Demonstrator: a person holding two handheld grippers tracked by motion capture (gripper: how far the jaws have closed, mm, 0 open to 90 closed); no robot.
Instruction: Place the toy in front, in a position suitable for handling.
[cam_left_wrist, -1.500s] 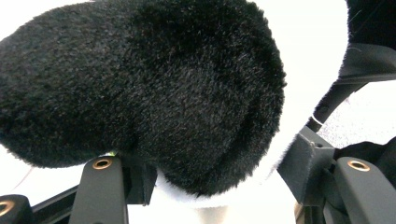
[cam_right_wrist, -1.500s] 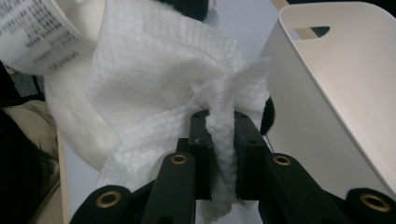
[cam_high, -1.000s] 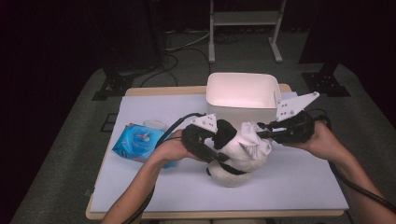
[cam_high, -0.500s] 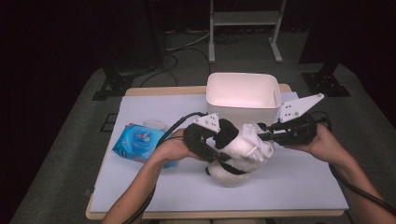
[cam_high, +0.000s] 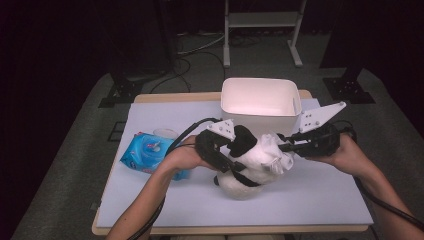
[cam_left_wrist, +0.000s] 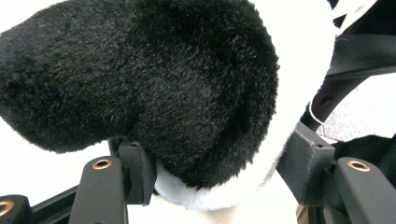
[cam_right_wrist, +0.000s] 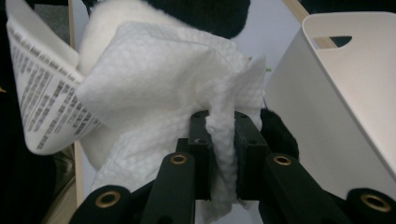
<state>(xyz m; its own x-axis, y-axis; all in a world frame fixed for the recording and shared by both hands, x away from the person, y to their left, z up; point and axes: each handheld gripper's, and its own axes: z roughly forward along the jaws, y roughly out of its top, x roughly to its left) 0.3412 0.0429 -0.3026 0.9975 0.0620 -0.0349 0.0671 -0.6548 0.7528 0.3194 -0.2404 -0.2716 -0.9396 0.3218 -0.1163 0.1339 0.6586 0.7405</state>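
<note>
A black-and-white plush toy (cam_high: 248, 181) rests on the table in front of the white bin (cam_high: 260, 118). My left gripper (cam_high: 239, 165) comes in from the left and is shut on the toy; a black furry part (cam_left_wrist: 163, 84) bulges between its pads (cam_left_wrist: 140, 172). My right gripper (cam_high: 283, 147) reaches in from the right, shut on a white wipe (cam_high: 272, 152). The wipe (cam_right_wrist: 154, 84) lies spread against the toy's white fur (cam_right_wrist: 107, 23), a fold of it pinched at my right gripper's tips (cam_right_wrist: 223, 140). A printed label (cam_right_wrist: 37, 93) hangs off the toy.
A blue packet of wipes (cam_high: 150, 152) lies on the table's left part, beside my left forearm. The white bin's wall (cam_right_wrist: 345, 93) stands close to the right gripper. The table's pale mat (cam_high: 310, 200) ends at a wooden edge; dark floor, cables and stands lie beyond.
</note>
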